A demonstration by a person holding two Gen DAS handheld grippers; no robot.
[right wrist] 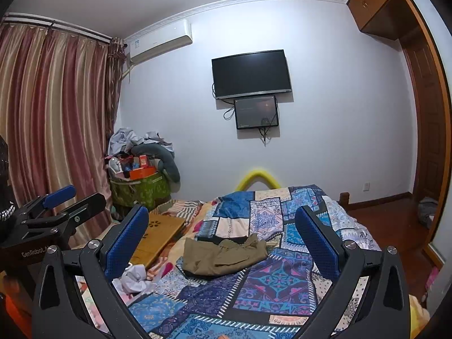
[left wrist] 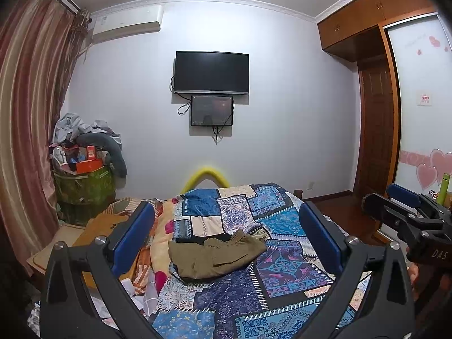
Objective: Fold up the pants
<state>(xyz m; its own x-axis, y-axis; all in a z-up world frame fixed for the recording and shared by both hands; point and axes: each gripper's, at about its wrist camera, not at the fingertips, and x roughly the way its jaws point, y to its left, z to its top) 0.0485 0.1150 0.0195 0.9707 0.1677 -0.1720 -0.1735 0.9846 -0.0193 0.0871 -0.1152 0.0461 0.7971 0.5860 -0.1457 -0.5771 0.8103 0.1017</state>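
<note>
Olive-brown pants (left wrist: 214, 257) lie folded in a compact bundle on the blue patchwork bedspread (left wrist: 282, 276), over something black at their far edge. They also show in the right wrist view (right wrist: 223, 257). My left gripper (left wrist: 226, 237) is open and empty, raised above the bed with the pants well beyond its blue pads (left wrist: 132, 240). My right gripper (right wrist: 223, 237) is open and empty, likewise held back from the pants. Each gripper shows at the edge of the other's view: the right one (left wrist: 406, 206) and the left one (right wrist: 56, 206).
A wooden lap tray (right wrist: 158, 234) and crumpled white cloth (right wrist: 135, 276) lie on the bed's left side. A green hamper (right wrist: 138, 189) piled with clutter stands by the curtain (right wrist: 50, 127). A TV (left wrist: 211, 73) hangs on the far wall. A wardrobe (left wrist: 418, 107) is at the right.
</note>
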